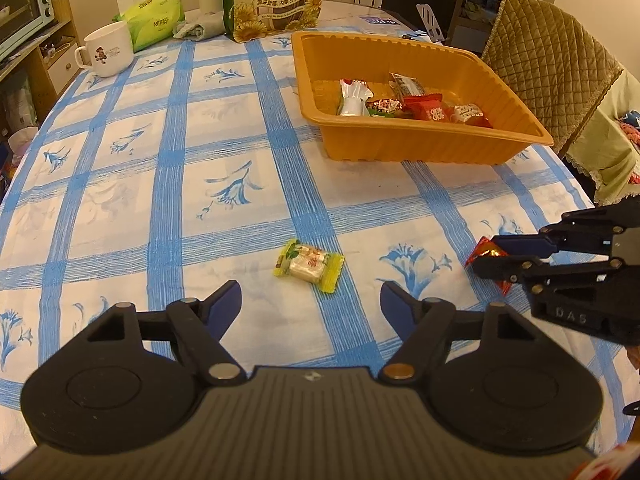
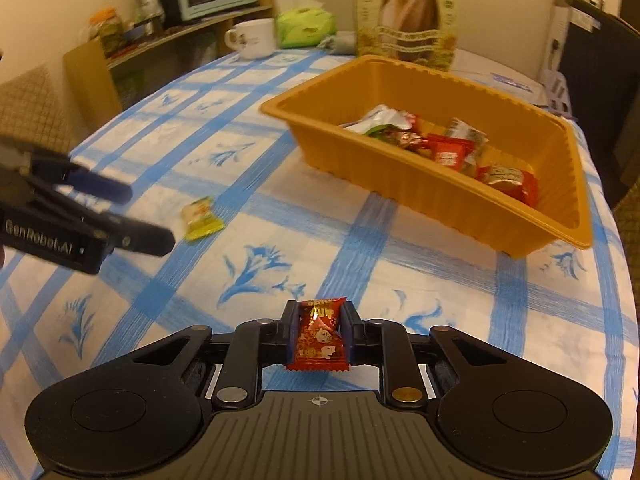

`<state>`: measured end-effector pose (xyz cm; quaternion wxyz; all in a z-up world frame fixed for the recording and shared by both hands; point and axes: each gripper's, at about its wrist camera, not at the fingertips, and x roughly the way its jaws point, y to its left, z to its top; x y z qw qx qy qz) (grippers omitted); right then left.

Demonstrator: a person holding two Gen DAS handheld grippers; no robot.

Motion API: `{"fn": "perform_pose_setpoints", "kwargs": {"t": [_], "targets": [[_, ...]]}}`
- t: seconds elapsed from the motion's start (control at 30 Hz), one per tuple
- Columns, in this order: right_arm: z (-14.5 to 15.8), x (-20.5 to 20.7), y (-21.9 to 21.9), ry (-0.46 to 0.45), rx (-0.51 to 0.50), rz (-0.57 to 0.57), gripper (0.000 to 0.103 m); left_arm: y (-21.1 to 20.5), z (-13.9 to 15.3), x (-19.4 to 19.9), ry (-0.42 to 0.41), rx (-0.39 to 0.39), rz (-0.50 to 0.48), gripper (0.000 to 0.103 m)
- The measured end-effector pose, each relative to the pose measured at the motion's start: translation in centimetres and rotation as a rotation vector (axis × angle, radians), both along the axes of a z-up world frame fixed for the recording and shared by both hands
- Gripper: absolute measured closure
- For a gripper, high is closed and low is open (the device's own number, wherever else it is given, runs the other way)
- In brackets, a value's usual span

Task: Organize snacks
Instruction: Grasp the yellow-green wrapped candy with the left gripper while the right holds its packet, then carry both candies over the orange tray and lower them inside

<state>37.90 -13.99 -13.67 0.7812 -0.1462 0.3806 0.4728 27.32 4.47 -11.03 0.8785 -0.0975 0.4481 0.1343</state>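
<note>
In the left wrist view, you are holding the left gripper (image 1: 311,296) with its fingers spread wide and nothing between them. The yellow-green candy (image 1: 308,265) is lying on the bench (image 1: 120,208) just ahead of the fingertips, roughly centred in the gap between them. Well beyond the fingers and to their right, the orange tray (image 1: 420,148) is already holding several wrapped snacks (image 1: 416,106). At the far right, the right gripper (image 1: 494,258) is pinching a red candy (image 1: 486,249).

In the right wrist view, you are keeping the right gripper (image 2: 319,334) closed on the red candy (image 2: 319,340), which is standing upright between the two fingers and clear of the bench (image 2: 400,280). The orange tray (image 2: 480,220) is sitting ahead of the fingers and to their right, with its snacks (image 2: 448,148) piled inside. Far out to the left of the fingers, the left gripper (image 2: 152,216) is reaching toward the yellow-green candy (image 2: 201,219).

Judging by this, you are nearing the end: most snacks are in the tray, one is gripped and needs carrying over, and one is waiting on the bench to be picked up.
</note>
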Motion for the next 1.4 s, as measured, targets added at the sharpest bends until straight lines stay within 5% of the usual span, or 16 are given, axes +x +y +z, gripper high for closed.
{"fn": "perform_pose_setpoints", "kwargs": {"t": [0.37,0.63,1.03,1.4], "targets": [[0.9,2.5,-2.4,0.055,0.049,-0.135,0.081,0.3,-2.1,2.6,0.025,-0.057,-0.019,0.065],[0.6,3.3,-3.6,0.084,0.054,-0.190,0.081,1.0,-2.3,4.4,0.017,-0.035,-0.016,0.065],[0.3,3.8,-4.0,0.120,0.062,-0.221,0.081,0.9,-2.4,5.3,0.037,0.025,-0.042,0.083],[0.7,3.2,-3.6,0.115,0.068,-0.213,0.081,0.8,-2.2,4.8,0.041,0.013,-0.054,0.084]]}}
